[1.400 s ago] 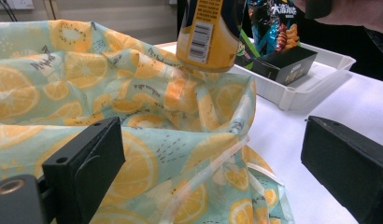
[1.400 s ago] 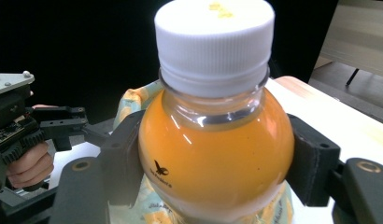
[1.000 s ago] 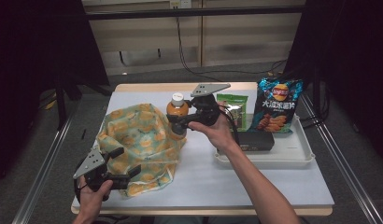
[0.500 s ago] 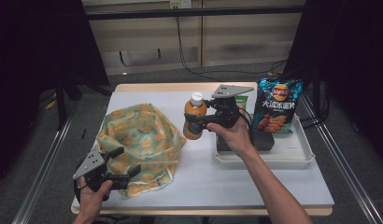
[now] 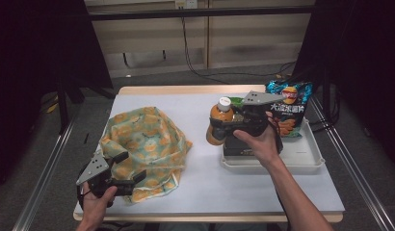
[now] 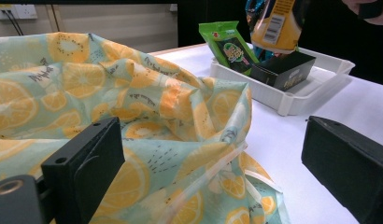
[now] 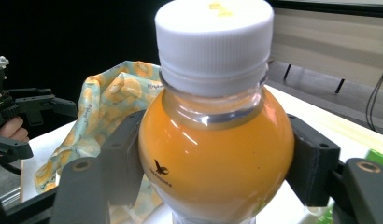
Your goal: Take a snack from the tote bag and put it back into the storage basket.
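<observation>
- At the left edge of the white tray [image 5: 301, 163], the right hand-held gripper [image 5: 219, 127] holds an orange juice bottle [image 5: 218, 122] upright above the tabletop [image 5: 205, 183].
- Both black jaws press on opposite sides of the bottle's rounded shoulder, just below the neck; the grip is firm on the bottle [image 7: 213, 158].
- A white screw cap [image 7: 214, 35] sits closed on the bottle.
- The bottle's base hangs just above the tray's left rim, close to a black box [image 5: 243, 147] lying in the tray.
- A blue chip bag [image 5: 288, 108] stands upright at the back of the tray; a green packet [image 6: 229, 44] leans beside the black box.
- Near the front left corner of the tabletop, the left hand-held gripper [image 5: 130, 175] rests at the edge of a lemon-print cloth bag [image 5: 145, 144].
- Its jaws are spread wide; one jaw lies against the fabric [image 6: 147, 140], the other stands clear over the bare tabletop, and nothing is pinched.
- The cloth bag and the bottle are well apart.
</observation>
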